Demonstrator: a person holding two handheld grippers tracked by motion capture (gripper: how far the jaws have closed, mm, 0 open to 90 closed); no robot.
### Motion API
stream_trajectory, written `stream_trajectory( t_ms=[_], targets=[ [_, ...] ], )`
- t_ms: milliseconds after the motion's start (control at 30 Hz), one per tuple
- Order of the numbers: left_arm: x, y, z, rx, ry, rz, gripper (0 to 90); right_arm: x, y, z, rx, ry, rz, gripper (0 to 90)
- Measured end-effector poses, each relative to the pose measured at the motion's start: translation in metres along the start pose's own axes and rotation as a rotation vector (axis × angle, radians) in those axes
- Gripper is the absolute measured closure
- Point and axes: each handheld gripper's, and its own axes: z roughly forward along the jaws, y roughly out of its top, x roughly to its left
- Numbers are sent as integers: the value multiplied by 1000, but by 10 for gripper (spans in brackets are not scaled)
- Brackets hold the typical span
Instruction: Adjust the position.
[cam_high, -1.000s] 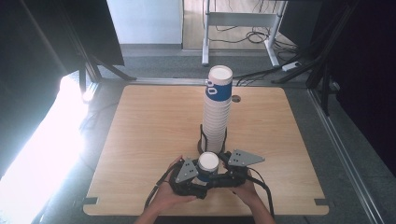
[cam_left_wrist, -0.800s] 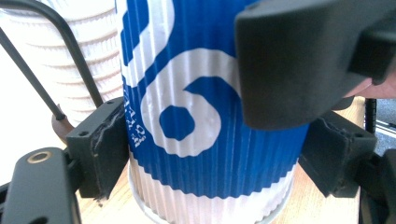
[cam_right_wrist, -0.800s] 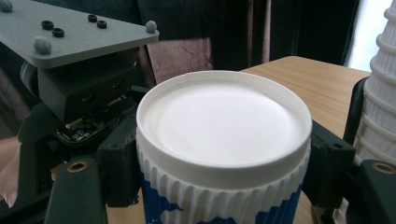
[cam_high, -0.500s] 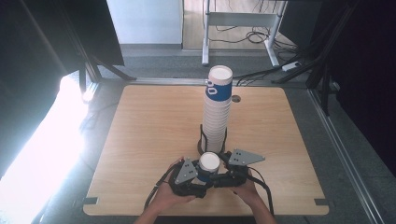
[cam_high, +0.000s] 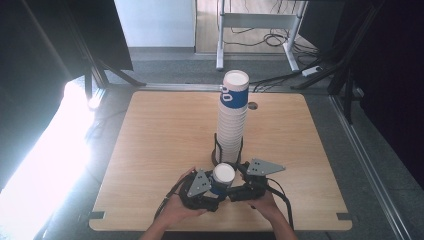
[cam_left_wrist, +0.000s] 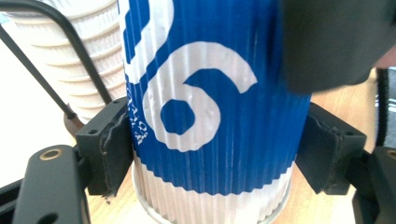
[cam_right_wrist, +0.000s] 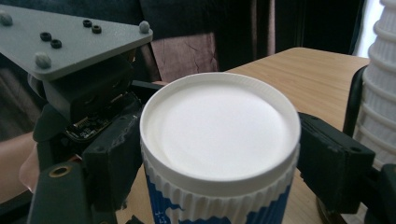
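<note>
The left gripper is clamped on the ribbed wall of the blue cup, held upright on the worktop just before the cup stack. The right gripper, whose jaws have just been opening, flanks the cup's lidded rim.

You have one paper cup at the near edge of the table, standing upside down, so its flat white bottom faces up. Its wall is ribbed, with a wide blue band and white curved print on it, and a white strip near the rim below. It stands upright, just in front of the tall stack of cups, which are white and ribbed, with a blue-banded cup on top.
</note>
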Motion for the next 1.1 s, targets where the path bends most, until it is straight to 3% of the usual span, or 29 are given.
stream_trajectory(
  t_ms=[567, 767, 1100],
  targets=[
    [6, -2, -5, 69, 86, 96, 206, -8, 5, -21, 11, -10, 8, 174],
    [4, -1, -6, 97, 123, 142, 206, -10, 5, -26, 53, -11, -4, 172],
    [3, -4, -3, 123, 127, 169, 206, -15, 3, -30, 113, -32, -3, 172]
  ],
)
